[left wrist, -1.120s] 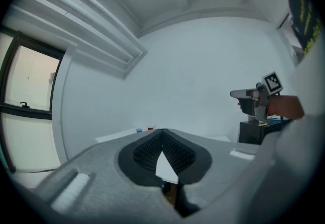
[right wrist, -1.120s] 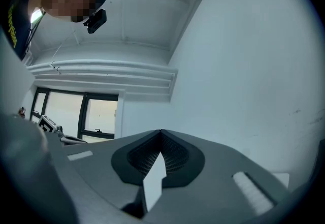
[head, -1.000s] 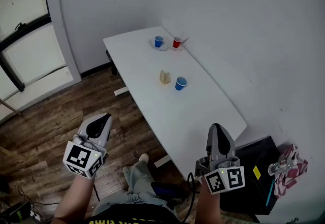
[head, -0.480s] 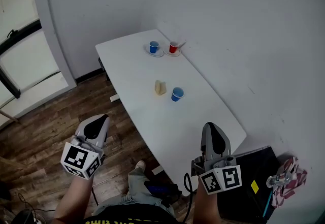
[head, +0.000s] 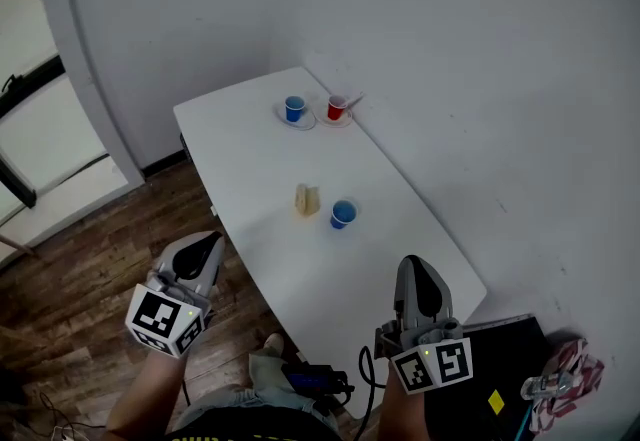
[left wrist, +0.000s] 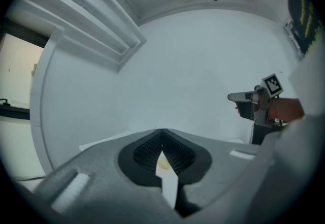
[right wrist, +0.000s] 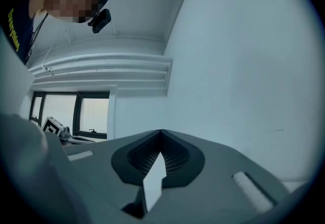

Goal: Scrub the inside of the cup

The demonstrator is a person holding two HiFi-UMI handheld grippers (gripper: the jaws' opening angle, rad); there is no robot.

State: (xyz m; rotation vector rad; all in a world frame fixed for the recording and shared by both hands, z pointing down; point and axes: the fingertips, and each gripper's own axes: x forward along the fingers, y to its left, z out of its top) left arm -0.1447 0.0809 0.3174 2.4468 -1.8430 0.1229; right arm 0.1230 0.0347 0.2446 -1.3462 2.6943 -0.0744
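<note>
Well, tan block (head: 307, 199) too small to identify beside round blue cup (head: 343, 214), my left claw (head: 206, 247) and right claw (head: 414, 267) sit clenched, empty, ribbed pads (left wrist: 146, 150).

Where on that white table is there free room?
Bare: the table at its near end, this side of the sponge and middle blue cup. Crowded: the far end, with the far blue cup and red cup.

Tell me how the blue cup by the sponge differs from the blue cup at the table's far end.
The near blue cup stands directly on the table beside the sponge; the far blue cup sits on a saucer beside the red cup. Both are blue and upright.
</note>
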